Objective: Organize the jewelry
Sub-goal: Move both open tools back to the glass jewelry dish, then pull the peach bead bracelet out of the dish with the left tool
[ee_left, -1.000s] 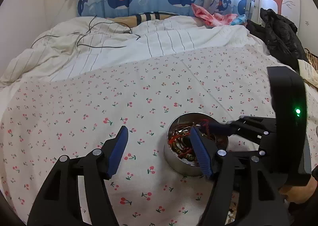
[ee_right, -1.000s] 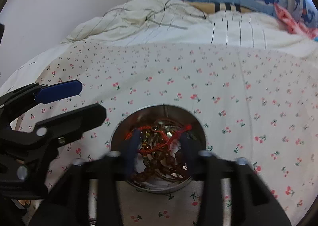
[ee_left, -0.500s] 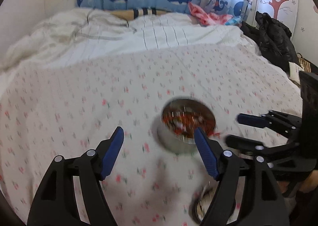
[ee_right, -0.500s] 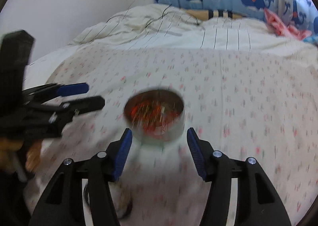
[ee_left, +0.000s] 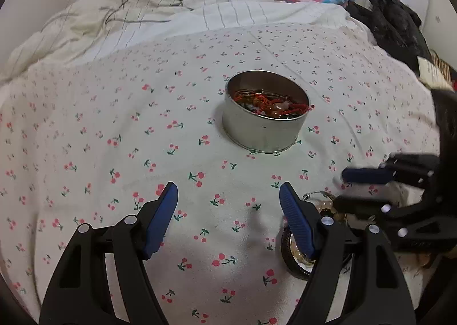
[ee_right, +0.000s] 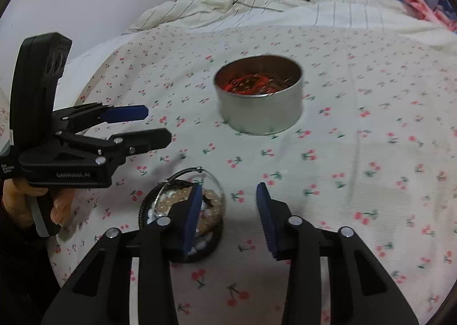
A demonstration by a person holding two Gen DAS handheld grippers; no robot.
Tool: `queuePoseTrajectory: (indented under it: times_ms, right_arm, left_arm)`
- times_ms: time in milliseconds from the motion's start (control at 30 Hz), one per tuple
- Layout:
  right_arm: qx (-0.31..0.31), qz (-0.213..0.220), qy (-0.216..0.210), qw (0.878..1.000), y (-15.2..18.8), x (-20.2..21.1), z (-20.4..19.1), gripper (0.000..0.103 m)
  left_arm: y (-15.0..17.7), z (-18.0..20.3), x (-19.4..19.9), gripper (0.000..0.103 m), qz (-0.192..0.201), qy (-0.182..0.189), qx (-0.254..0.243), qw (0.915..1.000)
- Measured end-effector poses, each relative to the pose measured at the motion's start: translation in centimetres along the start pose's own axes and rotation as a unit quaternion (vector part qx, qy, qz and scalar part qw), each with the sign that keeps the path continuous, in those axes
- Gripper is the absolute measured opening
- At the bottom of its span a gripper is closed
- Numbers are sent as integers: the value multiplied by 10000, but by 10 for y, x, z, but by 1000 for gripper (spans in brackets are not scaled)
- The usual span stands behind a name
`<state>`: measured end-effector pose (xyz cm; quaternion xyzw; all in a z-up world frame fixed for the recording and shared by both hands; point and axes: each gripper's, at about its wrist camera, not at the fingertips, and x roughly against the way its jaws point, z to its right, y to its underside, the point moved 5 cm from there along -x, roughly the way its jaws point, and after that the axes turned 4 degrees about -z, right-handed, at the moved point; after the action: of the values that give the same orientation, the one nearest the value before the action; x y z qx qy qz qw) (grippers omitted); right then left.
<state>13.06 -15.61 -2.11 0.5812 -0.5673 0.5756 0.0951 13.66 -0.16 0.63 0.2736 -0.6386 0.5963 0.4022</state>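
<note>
Round silver metal tin (ee_left: 264, 122), holding red cord and brown beads, upright on cherry-print white bedsheet (ee_left: 142, 125); far of both claws, touching neither. Pile of pearl and tan bead bracelets with black ring (ee_right: 182, 210) on sheet, near side, just under left finger of right gripper (ee_right: 228, 210). Right gripper: jaws apart, empty. Left gripper (ee_left: 228, 216): jaws wide apart, empty, pile just right of it.

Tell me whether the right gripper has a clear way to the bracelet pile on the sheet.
Probably yes. The right gripper is open and empty, with the bracelet pile just beside its left finger. The left gripper hovers off to the side, apart from the pile.
</note>
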Motion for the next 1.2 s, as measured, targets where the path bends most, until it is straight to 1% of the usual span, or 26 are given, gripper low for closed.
queuePoseTrajectory:
  times_ms: [33, 67, 167, 200, 367, 433, 500, 600, 633, 667, 700, 733, 767, 800, 833, 867, 900, 967, 1033, 1067, 1167, 1200]
  right_arm:
    - [-29, -15, -54, 10000, -1, -2, 0, 35]
    - [-81, -32, -140, 9999, -2, -5, 0, 30]
    - [-268, -39, -364, 9990, -5, -9, 2, 28]
    - [-315, -56, -434, 9985, -6, -11, 3, 23]
    - [-421, -109, -694, 9966, -11, -18, 4, 11]
    - [-416, -55, -731, 9964, -12, -15, 3, 7]
    - [-483, 89, -772, 9958, -15, -5, 6, 6]
    - [-658, 354, -641, 9951, -21, 13, 20, 6]
    - [-699, 385, -511, 9955, -22, 16, 26, 6]
    - [-762, 399, -214, 9961, -20, 19, 37, 6]
    - [-847, 388, -44, 9956, -19, 21, 46, 6]
    - [-919, 364, 68, 9951, -18, 21, 51, 6]
    - [-976, 339, 354, 9940, -16, 21, 60, 6]
    - [-988, 307, 602, 9928, -15, 22, 65, 6]
    - [-1038, 306, 711, 9916, -14, 23, 70, 6]
    - [-1123, 298, 689, 9908, -13, 24, 75, 6]
    - [-1195, 287, 712, 9899, -11, 25, 80, 6]
    - [-1347, 289, 871, 9866, -9, 27, 89, 6]
    - [-1551, 292, 853, 9838, -5, 28, 97, 6]
    - [-1657, 268, 810, 9825, -3, 27, 102, 6]
    - [-1793, 282, 691, 9810, -1, 28, 104, 6]
    - [-1790, 277, 676, 9811, -1, 28, 104, 10]
  left_arm:
    - [-1, -2, 0, 70, -6, 17, 52, 10000]
    - [-2, -4, 0, 70, 5, 30, 100, 9999]
    - [-4, -5, 2, 74, 65, 0, 152, 9999]
    - [-4, -5, 2, 75, 69, -6, 150, 9999]
    - [-6, -6, 0, 76, 50, -29, 176, 9998]
    - [-7, -9, -2, 77, 27, -41, 241, 9997]
    - [-7, -13, -2, 77, 16, -47, 318, 9995]
    - [-5, -13, -4, 77, -36, 34, 345, 9994]
    - [-4, -11, -5, 77, -57, 83, 310, 9995]
    - [-4, -5, -6, 77, -74, 191, 213, 9996]
    - [-2, 0, -7, 77, -81, 286, 108, 9995]
    - [-1, 7, -7, 77, -91, 382, -41, 9992]
    - [1, 19, -7, 77, -75, 484, -306, 9983]
    - [2, 26, -6, 77, -55, 512, -512, 9974]
    - [4, 38, -6, 77, -17, 504, -836, 9952]
    - [7, 47, -6, 78, 13, 467, -1056, 9933]
    - [11, 58, -7, 78, 48, 380, -1385, 9896]
    - [16, 71, -10, 78, 86, 314, -1701, 9849]
    - [17, 78, -16, 78, 38, 342, -1781, 9834]
    - [17, 81, -21, 78, -30, 436, -1770, 9832]
    - [15, 85, -28, 77, -159, 679, -1582, 9849]
    - [15, 83, -30, 72, -211, 773, -1485, 9857]
